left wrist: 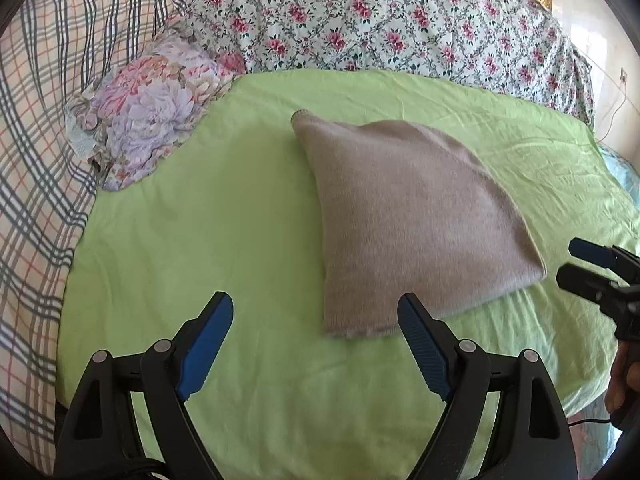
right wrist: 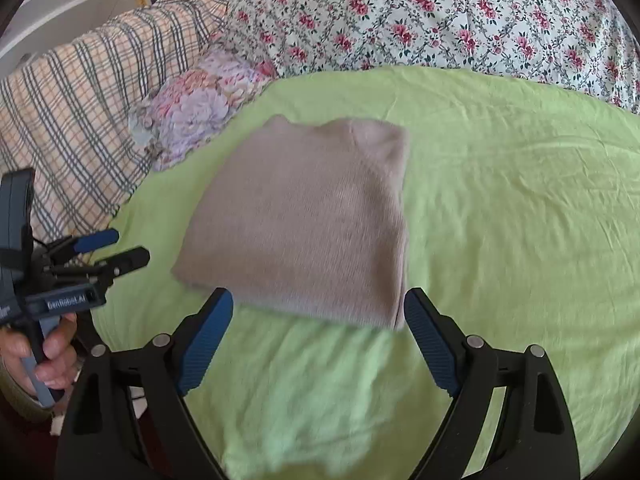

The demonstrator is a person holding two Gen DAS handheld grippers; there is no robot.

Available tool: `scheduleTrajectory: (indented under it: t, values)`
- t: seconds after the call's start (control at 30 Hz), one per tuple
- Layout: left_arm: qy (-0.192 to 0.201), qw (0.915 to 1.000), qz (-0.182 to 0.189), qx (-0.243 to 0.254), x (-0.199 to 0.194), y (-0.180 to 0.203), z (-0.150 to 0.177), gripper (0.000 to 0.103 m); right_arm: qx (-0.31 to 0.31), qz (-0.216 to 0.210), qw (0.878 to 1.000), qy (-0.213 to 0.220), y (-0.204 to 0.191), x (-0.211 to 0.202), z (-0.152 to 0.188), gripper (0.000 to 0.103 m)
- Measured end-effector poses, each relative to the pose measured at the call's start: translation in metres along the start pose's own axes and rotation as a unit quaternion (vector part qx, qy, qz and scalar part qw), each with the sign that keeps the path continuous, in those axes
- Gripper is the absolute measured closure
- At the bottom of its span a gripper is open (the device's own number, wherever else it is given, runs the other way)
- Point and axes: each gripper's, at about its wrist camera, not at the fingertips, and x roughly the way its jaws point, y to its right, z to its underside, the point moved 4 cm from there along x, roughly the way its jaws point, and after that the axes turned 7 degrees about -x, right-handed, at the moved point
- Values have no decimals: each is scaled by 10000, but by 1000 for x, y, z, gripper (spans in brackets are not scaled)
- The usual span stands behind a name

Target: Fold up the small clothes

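Note:
A beige knit garment (left wrist: 408,216), folded into a compact flat shape, lies on the light green sheet (left wrist: 224,232). It also shows in the right wrist view (right wrist: 304,224). My left gripper (left wrist: 316,312) is open and empty, just in front of the garment's near left corner. My right gripper (right wrist: 318,308) is open and empty, just in front of the garment's near edge. The left gripper shows in the right wrist view (right wrist: 120,246) at the left, open. The right gripper shows in the left wrist view (left wrist: 580,264) at the right edge, open.
A floral quilt (left wrist: 380,20) lies along the back of the bed. A plaid blanket (left wrist: 40,140) covers the left side. A pastel floral pillow (left wrist: 148,108) sits at the back left of the green sheet (right wrist: 520,220).

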Motion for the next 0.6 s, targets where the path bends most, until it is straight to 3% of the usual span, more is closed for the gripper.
scheduleTrajectory:
  t: [0.23,0.53,0.6]
  values:
    - [54,9998,118,-137,11,-3,-26,18,260,27,9997,12,23,17,-32,15]
    - [-131,9991,196,-346,46,-8,-54,18,838,-235,9960,-192,54,62,-52,16]
    - [-168,9988,199,-422,53,-11,-59,18,1014,-186,9944,-223,64,72,-56,21]
